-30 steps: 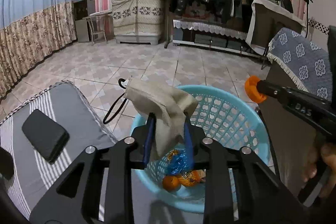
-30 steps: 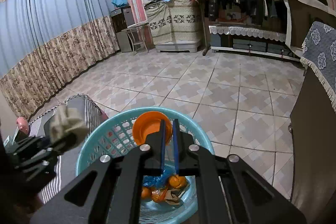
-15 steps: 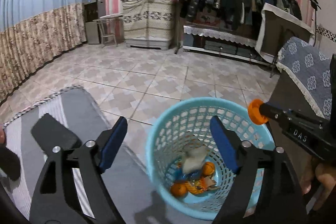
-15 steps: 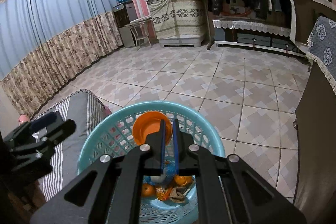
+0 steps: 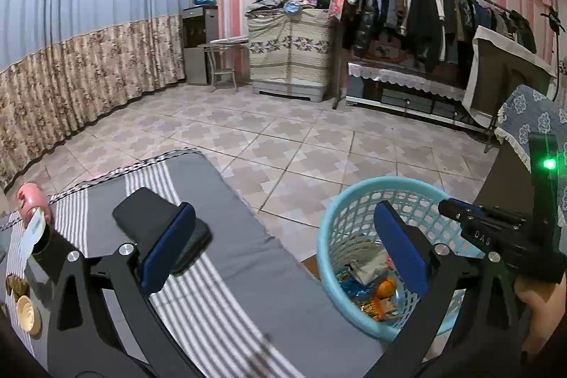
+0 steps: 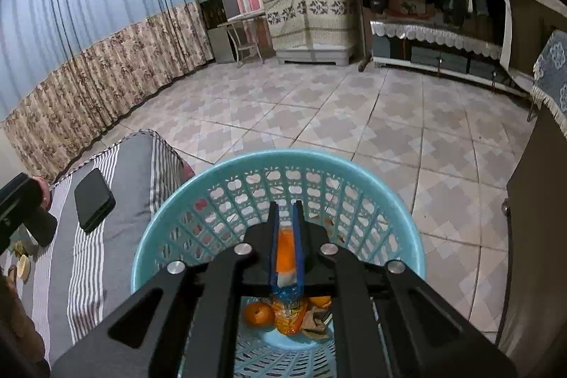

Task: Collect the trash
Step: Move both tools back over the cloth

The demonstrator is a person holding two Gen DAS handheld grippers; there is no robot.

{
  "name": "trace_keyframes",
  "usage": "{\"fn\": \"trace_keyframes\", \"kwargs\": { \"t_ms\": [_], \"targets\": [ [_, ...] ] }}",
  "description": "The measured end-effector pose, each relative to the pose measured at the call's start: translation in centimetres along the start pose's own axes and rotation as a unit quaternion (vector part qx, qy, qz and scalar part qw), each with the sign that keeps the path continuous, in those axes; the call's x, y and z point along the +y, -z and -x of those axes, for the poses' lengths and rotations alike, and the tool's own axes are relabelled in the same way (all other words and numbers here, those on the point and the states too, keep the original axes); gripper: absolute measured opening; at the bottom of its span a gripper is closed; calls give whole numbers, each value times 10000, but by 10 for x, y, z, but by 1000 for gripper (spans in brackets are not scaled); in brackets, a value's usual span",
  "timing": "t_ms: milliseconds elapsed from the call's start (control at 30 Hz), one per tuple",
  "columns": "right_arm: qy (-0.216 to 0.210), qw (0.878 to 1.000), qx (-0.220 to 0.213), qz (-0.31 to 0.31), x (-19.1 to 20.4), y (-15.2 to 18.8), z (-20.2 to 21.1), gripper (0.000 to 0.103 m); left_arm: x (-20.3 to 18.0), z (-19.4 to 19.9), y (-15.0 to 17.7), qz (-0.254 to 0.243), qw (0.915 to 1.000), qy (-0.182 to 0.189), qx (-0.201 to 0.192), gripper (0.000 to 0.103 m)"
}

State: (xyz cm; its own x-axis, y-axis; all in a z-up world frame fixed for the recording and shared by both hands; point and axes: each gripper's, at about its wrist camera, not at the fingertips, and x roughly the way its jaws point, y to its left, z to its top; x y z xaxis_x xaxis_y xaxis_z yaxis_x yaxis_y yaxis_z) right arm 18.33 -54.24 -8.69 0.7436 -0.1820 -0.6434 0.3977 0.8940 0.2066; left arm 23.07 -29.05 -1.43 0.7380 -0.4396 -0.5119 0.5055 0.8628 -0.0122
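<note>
Jaws of left gripper (image 5: pixel 280 247) now gape empty; cloth (image 5: pixel 368 268) lies in basket (image 5: pixel 329 225).

One blue basket (image 6: pixel 358 170) sits low in the middle of the right wrist view, with one round orange (image 6: pixel 259 313) showing at its bottom. One black phone (image 6: pixel 94 200) lies at the left on one striped cloth (image 6: pixel 85 271). Two grippers show, the left gripper (image 5: pixel 283 250) and the right gripper (image 6: pixel 285 229), one for each hand.
</note>
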Motion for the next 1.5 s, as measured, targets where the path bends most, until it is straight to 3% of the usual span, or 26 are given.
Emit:
{"fn": "trace_keyframes", "kwargs": {
  "t_ms": [33, 167, 233, 400, 900, 1133, 1500],
  "targets": [
    [-22, 10000, 32, -31, -2, -1, -2, 49, 4, 2, 0, 50, 10000, -12, 0, 97],
    [39, 9999, -6, -96, -3, 0, -2, 59, 11, 9, 4, 153, 9998, -90, -32, 97],
    [84, 9999, -76, -112, -2, 0, 0, 76, 16, 15, 7, 188, 9997, -161, -55, 97],
    [224, 9990, -380, -119, 0, -3, 13, 90, 31, 24, 11, 319, 9992, -250, -50, 97],
    [51, 9971, -747, 168, 29, -2, 32, 94, 90, 74, 33, 560, 9942, -896, -186, 97],
    [-162, 9949, -865, 498, 69, 13, 44, 94, 129, 109, 55, 675, 9898, -1237, -222, 98],
    [-693, 9929, -655, 708, 139, 47, 50, 94, 204, 150, 96, 1001, 9813, -1644, -80, 98]
  ]
}}
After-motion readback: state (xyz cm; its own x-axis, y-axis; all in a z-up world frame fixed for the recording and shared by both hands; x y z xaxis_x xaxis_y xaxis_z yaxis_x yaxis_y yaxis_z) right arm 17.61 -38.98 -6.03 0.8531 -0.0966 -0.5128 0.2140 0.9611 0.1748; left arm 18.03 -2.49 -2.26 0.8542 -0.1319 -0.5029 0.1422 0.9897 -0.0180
